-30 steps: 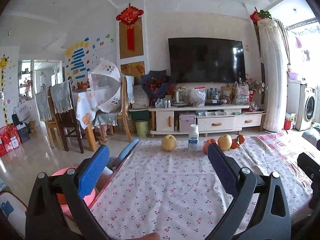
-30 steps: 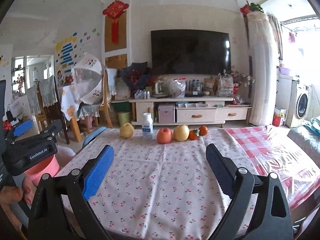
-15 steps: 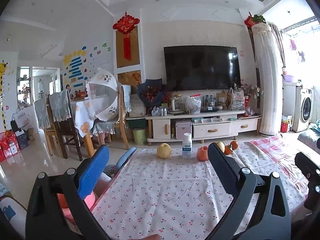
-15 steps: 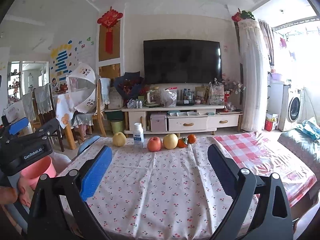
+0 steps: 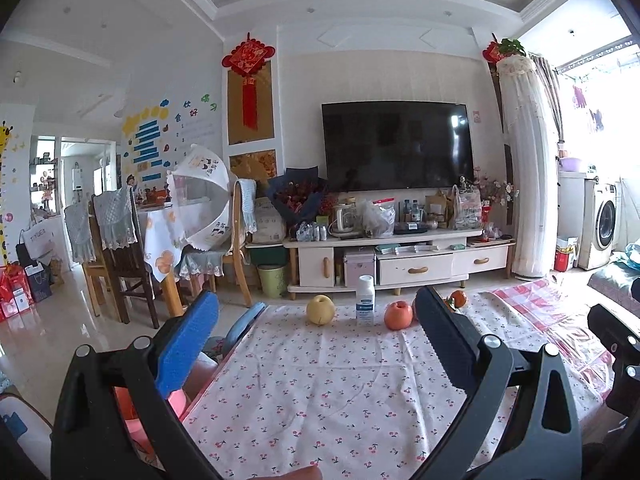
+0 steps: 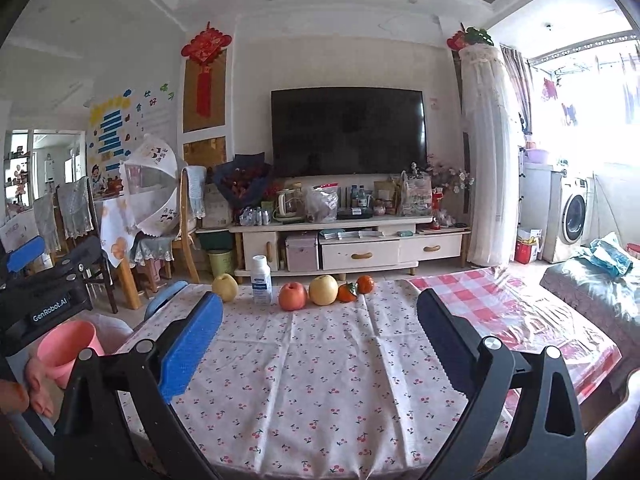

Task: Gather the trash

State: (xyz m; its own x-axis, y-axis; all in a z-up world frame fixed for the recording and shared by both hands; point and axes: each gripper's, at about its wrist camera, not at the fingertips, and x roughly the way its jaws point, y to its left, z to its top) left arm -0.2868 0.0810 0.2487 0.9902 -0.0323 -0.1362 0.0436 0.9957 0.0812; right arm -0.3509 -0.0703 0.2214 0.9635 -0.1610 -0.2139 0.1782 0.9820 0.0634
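I hold both tools level over the near edge of the worktop (image 6: 328, 360), which is draped in a cherry-print cloth. The left hand-held gripper (image 5: 316, 344) is spread wide with nothing between its blue pads; the right hand-held gripper (image 6: 320, 340) is likewise released and empty.

Along the far edge of the worktop stands a row: a yellow pear (image 6: 225, 287), an upright white bottle (image 6: 261, 280) with its cap on, a red apple (image 6: 293, 296), a second yellow pear (image 6: 323, 290) and two tangerines (image 6: 356, 288). The apple and the second pear touch; the bottle stands between the first pear and the apple. I cannot read what the bottle holds.

Off the left edge of the worktop, low beside my left tool, sits a pink bucket (image 6: 70, 350); from the right wrist view its inside looks bare, though I see only part of it. A hand (image 6: 28, 384) shows at the bucket's near side.

Across the room, a pale green bin (image 5: 273, 280) stands on the floor beside the TV cabinet (image 5: 400, 256); its contents are hidden from me.
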